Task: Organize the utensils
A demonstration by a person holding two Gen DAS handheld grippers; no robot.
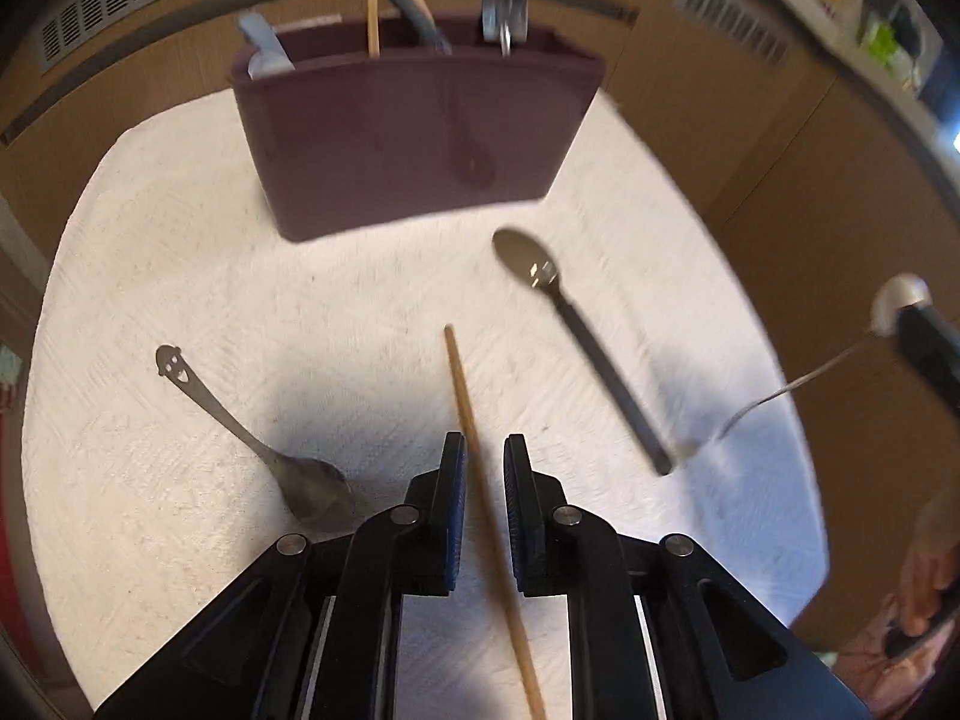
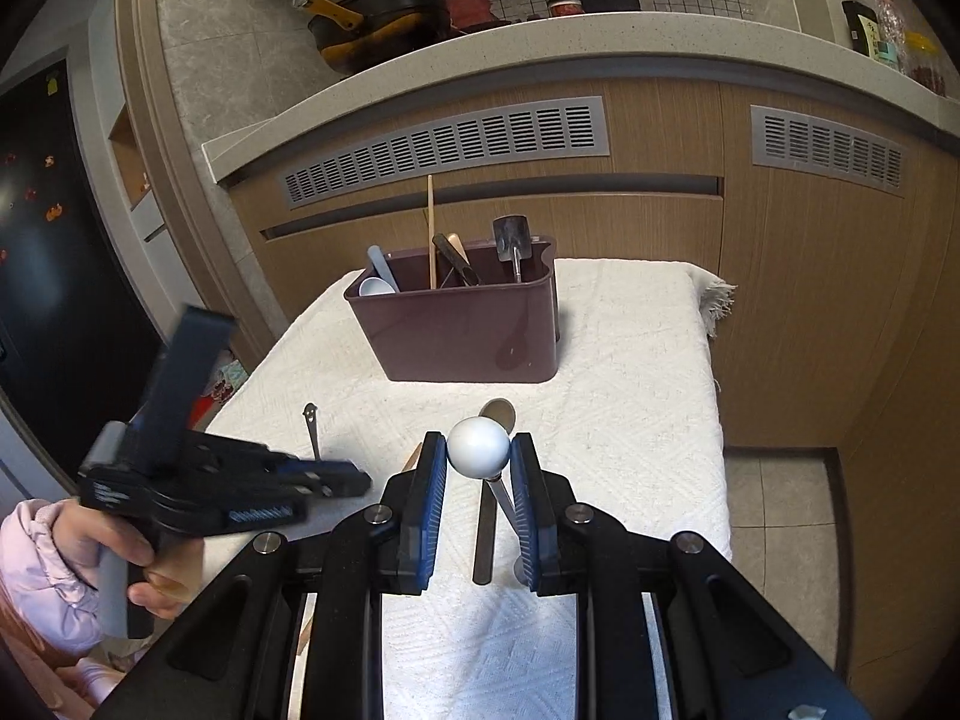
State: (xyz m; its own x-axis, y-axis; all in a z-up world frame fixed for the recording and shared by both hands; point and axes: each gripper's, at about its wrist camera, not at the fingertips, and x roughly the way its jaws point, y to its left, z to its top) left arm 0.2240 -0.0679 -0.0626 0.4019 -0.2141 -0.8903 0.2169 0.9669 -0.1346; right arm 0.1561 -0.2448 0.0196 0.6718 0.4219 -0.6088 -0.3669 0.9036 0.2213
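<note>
Chopstick [image 1: 480, 480] lies between left hand-held gripper [image 1: 485, 450] fingers.

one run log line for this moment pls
left gripper: open, straddling chopstick on cloth | right gripper: shut on white-knobbed fork | bin: part filled

**Kitchen corner with wood-fronted counter**

A speckled pale countertop [image 2: 540, 39] is carried on brown wood cabinet fronts [image 2: 780, 276] fitted with grey vent grilles [image 2: 447, 150]. Beige floor tiles [image 2: 774, 516] are seen below; a dark fridge door [image 2: 54, 252] is set at left.
</note>
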